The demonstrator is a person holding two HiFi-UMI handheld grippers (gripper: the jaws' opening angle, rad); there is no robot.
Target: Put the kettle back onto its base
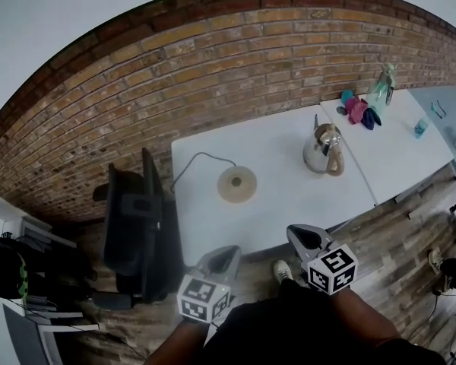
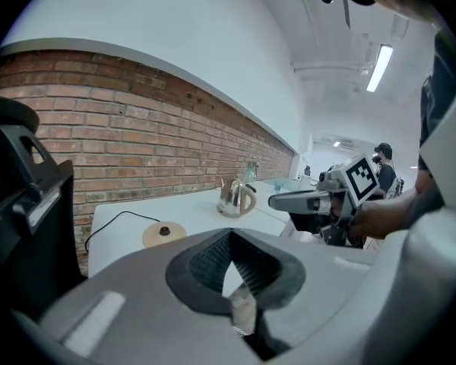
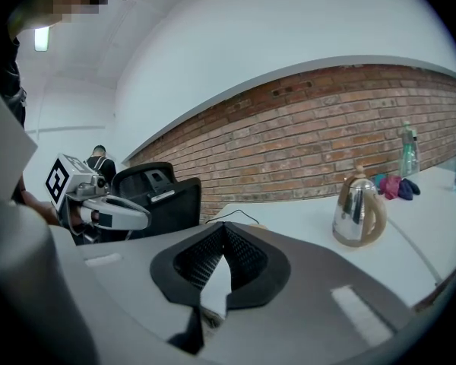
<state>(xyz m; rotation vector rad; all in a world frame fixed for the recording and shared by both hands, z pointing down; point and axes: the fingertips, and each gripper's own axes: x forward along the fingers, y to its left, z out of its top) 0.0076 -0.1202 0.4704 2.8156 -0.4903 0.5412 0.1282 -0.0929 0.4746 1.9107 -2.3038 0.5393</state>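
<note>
Right gripper (image 1: 298,234) closed, empty, short of kettle (image 1: 324,150)

White table (image 1: 277,204), long, bare at front. On it: steel kettle (image 1: 324,150) upright toward right end; round base (image 1: 237,184) well apart to its left, nothing on top; black cord (image 1: 191,163) running from base toward table's left edge. Second table (image 1: 399,154) adjoining at right: bunched cloths (image 1: 359,109), possibly gloves; bottle (image 1: 381,88); small cup (image 1: 420,128).

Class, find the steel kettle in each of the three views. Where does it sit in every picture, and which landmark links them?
Head view: kettle right of centre, on the white table.
Left gripper view: kettle near centre, small.
Right gripper view: kettle at right.
Shared landmark: the brick wall behind it.
</note>
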